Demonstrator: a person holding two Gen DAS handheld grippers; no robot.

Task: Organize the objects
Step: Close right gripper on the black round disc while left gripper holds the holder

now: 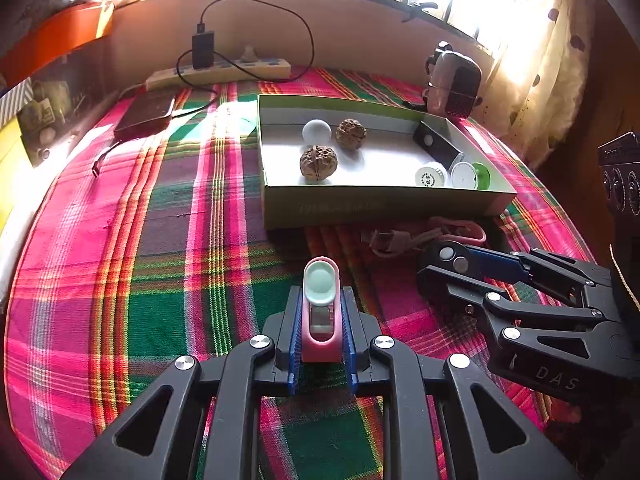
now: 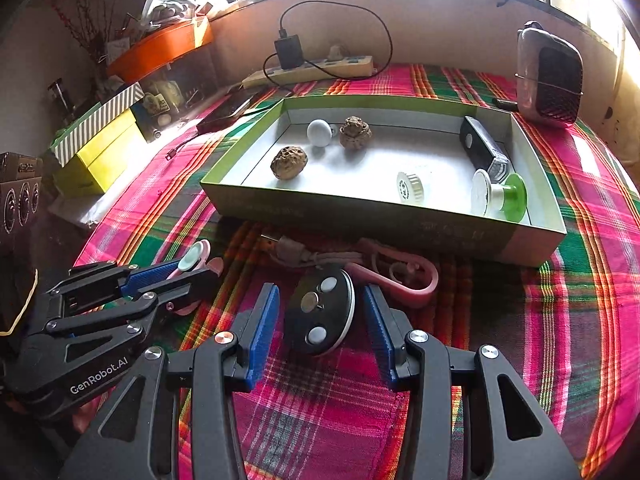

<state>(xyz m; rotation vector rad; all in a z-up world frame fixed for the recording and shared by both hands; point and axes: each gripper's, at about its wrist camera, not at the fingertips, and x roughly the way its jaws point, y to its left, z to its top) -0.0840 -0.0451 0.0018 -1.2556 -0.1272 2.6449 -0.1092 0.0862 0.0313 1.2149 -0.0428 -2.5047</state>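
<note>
Left gripper [image 1: 322, 344] clamps its blue pads on a small pink device [image 1: 320, 312] with a pale mint oval cap, holding it upright just above the plaid tablecloth [image 1: 180, 240], near the front edge and left of the right gripper. Right gripper [image 2: 320, 320] stands half open, its blue pads on either side of a black oval disc [image 2: 320, 312] with three round buttons; a gap shows on each side, so the pads do not press on it, and I cannot tell whether the disc rests on the cloth or leans. Just beyond the disc lies a pink hook-shaped clip [image 2: 404, 280] tangled with a pale cable bundle [image 2: 296, 256], both right at the near wall of the green-edged box [image 2: 360, 212]. Inside the box, on its white floor, sit two walnuts [image 2: 289, 163] toward the left, apart from each other, with a white ball [image 2: 319, 132] between them at the far side. Toward the right end lie a white toothed wheel [image 2: 410, 187], a white and green spool [image 2: 498, 196] on its side, and a black rectangular device [image 2: 480, 148] leaning along the right wall. Farther back, a power strip [image 2: 312, 70] with a black charger plugged in lies by the wall, a dark flat case [image 1: 146, 114] rests to the left, and a small heater-like unit [image 2: 548, 76] stands at the far right.
</note>
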